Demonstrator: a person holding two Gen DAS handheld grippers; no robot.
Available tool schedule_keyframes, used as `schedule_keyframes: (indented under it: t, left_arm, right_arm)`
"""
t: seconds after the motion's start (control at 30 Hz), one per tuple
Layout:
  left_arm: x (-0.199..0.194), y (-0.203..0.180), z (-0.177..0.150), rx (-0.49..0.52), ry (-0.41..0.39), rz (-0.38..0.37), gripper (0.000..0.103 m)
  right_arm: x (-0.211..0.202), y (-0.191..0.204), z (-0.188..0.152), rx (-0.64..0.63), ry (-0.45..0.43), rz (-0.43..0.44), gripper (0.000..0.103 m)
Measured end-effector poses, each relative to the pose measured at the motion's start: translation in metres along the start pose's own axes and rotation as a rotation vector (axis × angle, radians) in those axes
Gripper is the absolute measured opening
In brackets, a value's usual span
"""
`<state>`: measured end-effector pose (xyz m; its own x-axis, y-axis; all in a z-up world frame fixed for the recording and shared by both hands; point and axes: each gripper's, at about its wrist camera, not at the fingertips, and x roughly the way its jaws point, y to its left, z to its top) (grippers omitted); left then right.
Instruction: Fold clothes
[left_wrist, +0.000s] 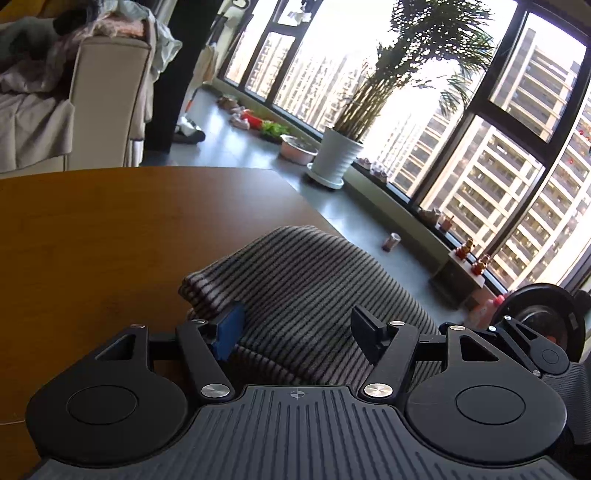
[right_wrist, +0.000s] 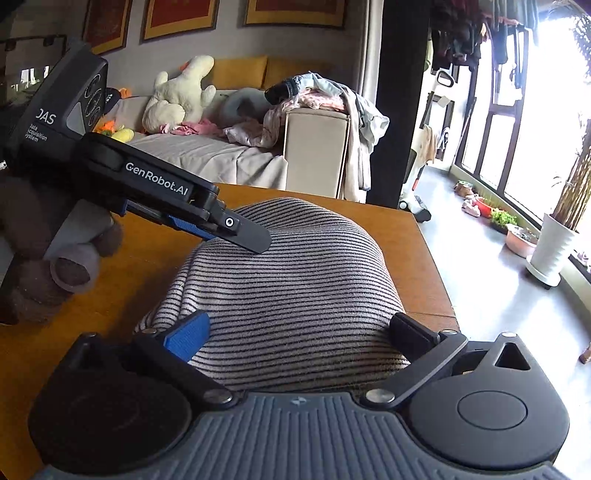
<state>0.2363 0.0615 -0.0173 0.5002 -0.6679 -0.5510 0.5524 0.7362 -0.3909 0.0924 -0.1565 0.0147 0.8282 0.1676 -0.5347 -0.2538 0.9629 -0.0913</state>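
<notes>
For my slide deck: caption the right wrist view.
Open right hand-held gripper over a folded striped garment on a wooden table, left hand-held gripper alongside.

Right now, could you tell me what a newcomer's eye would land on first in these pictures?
First, the folded striped garment on the wooden table, bulging between the open right tongs. Next, the left tongs reaching in over its far left edge. Behind, a cream plush toy sits on the sofa, and a potted palm stands by the bright windows.

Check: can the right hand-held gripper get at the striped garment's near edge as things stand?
Probably yes. The right hand-held gripper is open, with the folded striped garment directly ahead on the table; nothing sits between.
</notes>
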Motion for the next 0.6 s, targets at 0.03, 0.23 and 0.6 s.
schedule_keyframes:
  t: [0.03, 0.23, 0.6]
  left_arm:
    - [-0.001, -0.001, -0.001, 0.008, -0.002, 0.004, 0.071]
    - [-0.002, -0.004, -0.004, 0.027, -0.009, 0.015, 0.071]
    - [-0.015, 0.005, -0.006, 0.024, -0.024, 0.046, 0.074]
  right_arm:
    - [-0.003, -0.003, 0.003, -0.002, -0.003, 0.020, 0.103]
    - [0.001, -0.051, 0.011, 0.238, -0.019, -0.010, 0.103]
    - [0.028, -0.043, -0.011, 0.424, 0.077, 0.139, 0.089]
